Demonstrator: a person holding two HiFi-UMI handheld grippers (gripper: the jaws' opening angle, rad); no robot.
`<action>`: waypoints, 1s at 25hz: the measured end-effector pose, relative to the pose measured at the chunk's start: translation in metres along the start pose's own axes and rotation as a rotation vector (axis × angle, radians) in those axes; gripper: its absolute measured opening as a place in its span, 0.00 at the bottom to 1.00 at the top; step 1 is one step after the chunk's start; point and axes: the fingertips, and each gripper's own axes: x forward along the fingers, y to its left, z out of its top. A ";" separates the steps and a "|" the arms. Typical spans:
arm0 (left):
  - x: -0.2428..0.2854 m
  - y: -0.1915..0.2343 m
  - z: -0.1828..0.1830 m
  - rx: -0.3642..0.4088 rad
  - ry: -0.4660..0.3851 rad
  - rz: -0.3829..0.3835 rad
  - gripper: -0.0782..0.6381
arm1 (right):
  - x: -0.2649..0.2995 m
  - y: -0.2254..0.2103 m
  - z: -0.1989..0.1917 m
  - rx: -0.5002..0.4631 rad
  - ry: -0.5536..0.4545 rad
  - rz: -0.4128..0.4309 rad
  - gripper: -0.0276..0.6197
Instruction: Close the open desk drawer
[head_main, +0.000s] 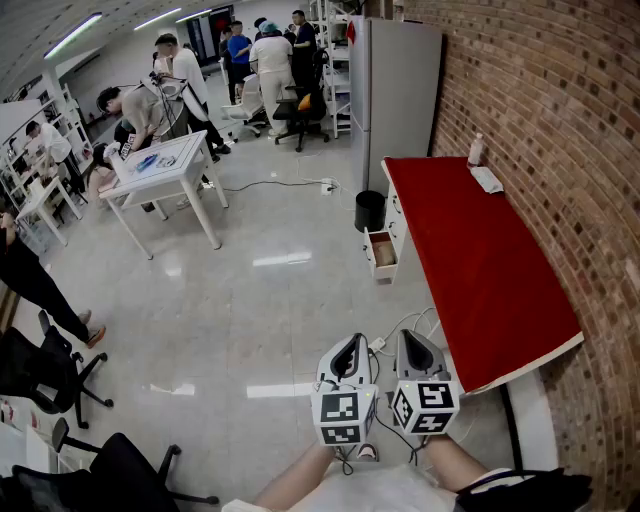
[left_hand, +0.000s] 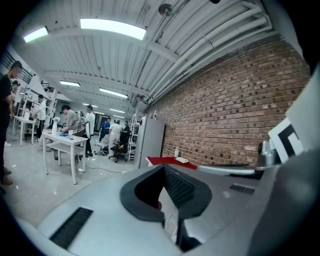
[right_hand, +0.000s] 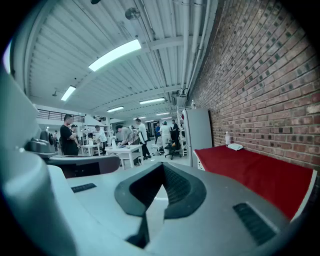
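Both grippers idle and empty near the end of the desk; the drawer stands open farther along.

A brick wall (head_main: 560, 120) runs down the right of the head view, and the pale shiny floor (head_main: 260, 300) spreads to the left of it. The red-topped desk (head_main: 480, 260) stands along the wall, with a tall grey cabinet (head_main: 395, 90) at its far end. The desk drawer (head_main: 382, 253) is pulled out of the desk's front toward the floor, its inside brownish, though too small to make out. A black bin (head_main: 369, 210) sits just beyond it. The left gripper (head_main: 352, 345) and right gripper (head_main: 410, 340) hang side by side at the desk's near corner, well apart from the drawer. Each has its jaws clenched tip to tip with nothing between them.
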 end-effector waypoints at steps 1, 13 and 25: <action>0.000 0.001 -0.001 0.001 0.001 0.000 0.11 | 0.000 0.000 -0.001 0.001 0.001 -0.001 0.04; 0.002 0.012 -0.007 0.009 0.019 -0.003 0.11 | 0.010 0.003 -0.011 0.036 0.020 -0.001 0.04; 0.008 0.090 -0.010 -0.003 0.041 0.028 0.11 | 0.064 0.034 -0.006 0.039 0.022 -0.026 0.04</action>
